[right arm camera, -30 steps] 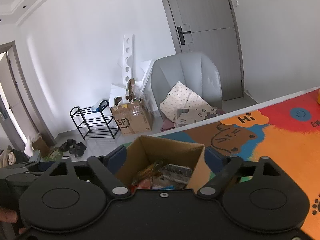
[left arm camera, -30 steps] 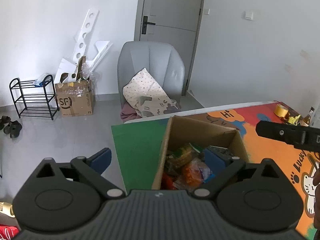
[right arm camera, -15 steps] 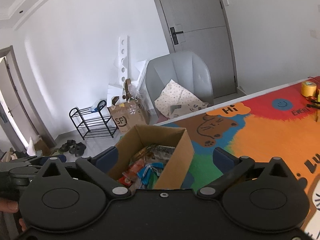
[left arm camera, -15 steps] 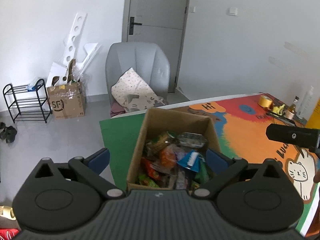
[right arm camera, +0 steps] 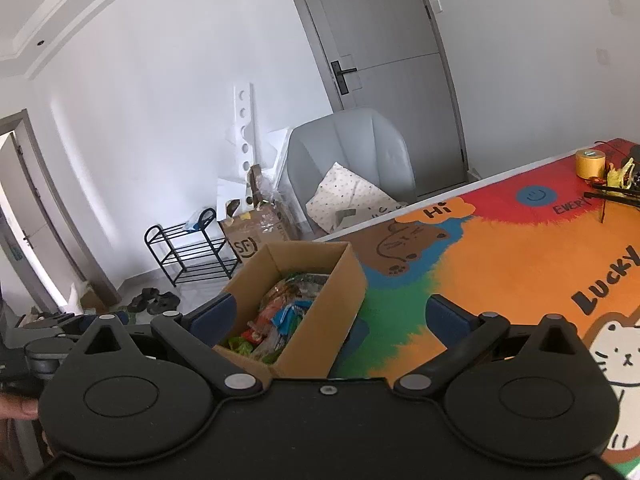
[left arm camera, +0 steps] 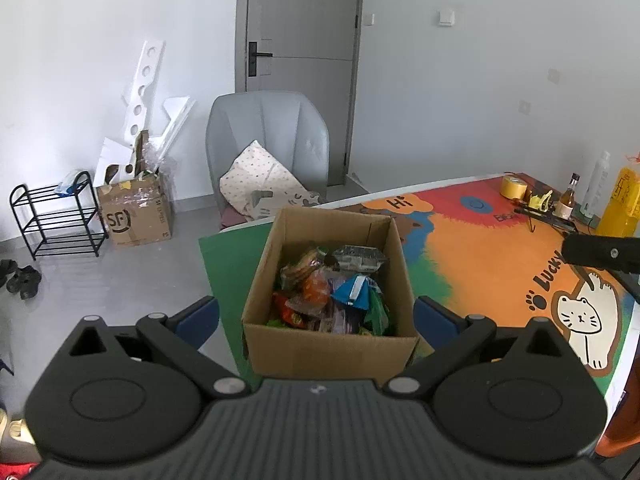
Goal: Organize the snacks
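An open cardboard box (left arm camera: 328, 344) stands at the table's left end, on the colourful cartoon mat (left arm camera: 480, 248). It is full of mixed snack packets (left arm camera: 332, 292), red, orange, blue and green. My left gripper (left arm camera: 316, 316) is open and empty, held above the box's near side. My right gripper (right arm camera: 330, 320) is open and empty, with its fingers spread over the box (right arm camera: 320, 320) and its snacks (right arm camera: 276, 320). The right gripper's body shows at the right edge of the left wrist view (left arm camera: 600, 252).
A yellow tape roll (left arm camera: 513, 187), bottles (left arm camera: 566, 200) and a yellow container (left arm camera: 620, 200) stand at the table's far right end. Beyond the table are a grey chair with a cushion (left arm camera: 268, 152), an SF carton (left arm camera: 136, 212) and a black shoe rack (left arm camera: 56, 216).
Both grippers have pulled back and risen, so the box now sits lower and fuller in view with its snacks showing. Both stay open.
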Available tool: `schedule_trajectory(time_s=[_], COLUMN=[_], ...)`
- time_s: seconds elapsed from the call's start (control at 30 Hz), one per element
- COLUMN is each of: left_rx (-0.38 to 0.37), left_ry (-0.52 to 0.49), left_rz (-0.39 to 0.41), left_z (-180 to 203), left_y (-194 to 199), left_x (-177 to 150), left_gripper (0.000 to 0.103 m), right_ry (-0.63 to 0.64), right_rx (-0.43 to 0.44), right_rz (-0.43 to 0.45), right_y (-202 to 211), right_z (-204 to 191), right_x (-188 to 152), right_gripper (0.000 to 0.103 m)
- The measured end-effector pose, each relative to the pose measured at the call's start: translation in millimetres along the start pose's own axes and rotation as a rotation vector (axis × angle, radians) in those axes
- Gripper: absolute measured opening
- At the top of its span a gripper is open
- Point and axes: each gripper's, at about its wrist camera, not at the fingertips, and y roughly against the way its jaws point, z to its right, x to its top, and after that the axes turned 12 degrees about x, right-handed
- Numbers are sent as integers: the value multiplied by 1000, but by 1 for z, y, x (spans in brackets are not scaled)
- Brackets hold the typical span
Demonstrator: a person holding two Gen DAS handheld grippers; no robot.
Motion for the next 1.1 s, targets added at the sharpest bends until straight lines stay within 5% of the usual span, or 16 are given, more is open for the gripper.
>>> schedule_trajectory(time_s=[1.1], left_rx=[-103], left_ry=[17], left_rz=[31], left_z=[-7], left_y=[73], left_x=[-32], left_gripper=[103], right_ry=[63], right_rx=[-25], right_rz=[4], right_y=[102], right_z=[-12], right_x=[-43], right_gripper=[103])
